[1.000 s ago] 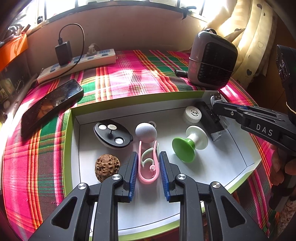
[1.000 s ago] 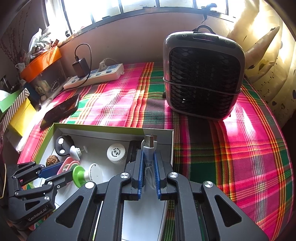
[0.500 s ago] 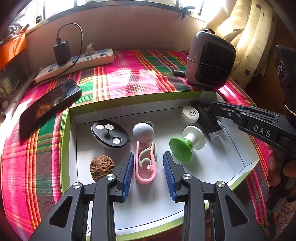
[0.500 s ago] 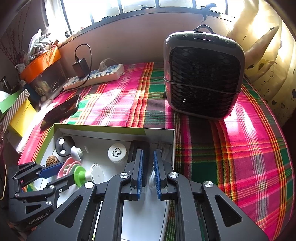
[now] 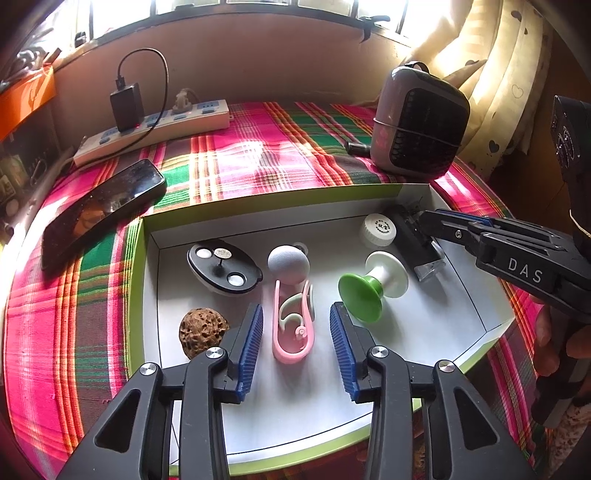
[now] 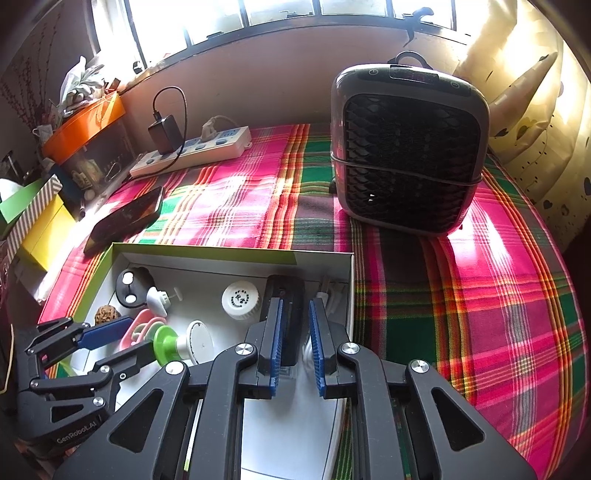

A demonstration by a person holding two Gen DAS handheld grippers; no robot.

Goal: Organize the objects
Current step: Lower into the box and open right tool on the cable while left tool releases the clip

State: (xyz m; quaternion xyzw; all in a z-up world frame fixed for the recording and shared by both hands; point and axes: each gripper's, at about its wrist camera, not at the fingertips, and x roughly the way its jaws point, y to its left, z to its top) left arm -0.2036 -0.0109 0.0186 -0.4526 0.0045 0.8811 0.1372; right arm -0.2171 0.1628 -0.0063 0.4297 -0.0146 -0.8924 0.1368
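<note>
Both your claws are opening: left claw (image 5: 296,341) straddles the pink clip (image 5: 293,325), right claw (image 6: 295,341) releases a cable (image 6: 330,295) inside the box (image 5: 258,206).

Both claws newly open, loads released.

A lived-in room of a home is shown. The table (image 6: 461,295) is covered with a pink, green and red plaid cloth and is set against a low wall under a sunlit window (image 6: 280,11). A cream curtain (image 5: 495,74) printed with small hearts is hung at the right. A power strip (image 5: 155,129) with a charger plugged in, a phone (image 5: 99,210) and a small grey heater (image 6: 406,147) are laid out on the cloth, and household clutter with coloured boxes (image 6: 40,229) is piled at the left.
</note>
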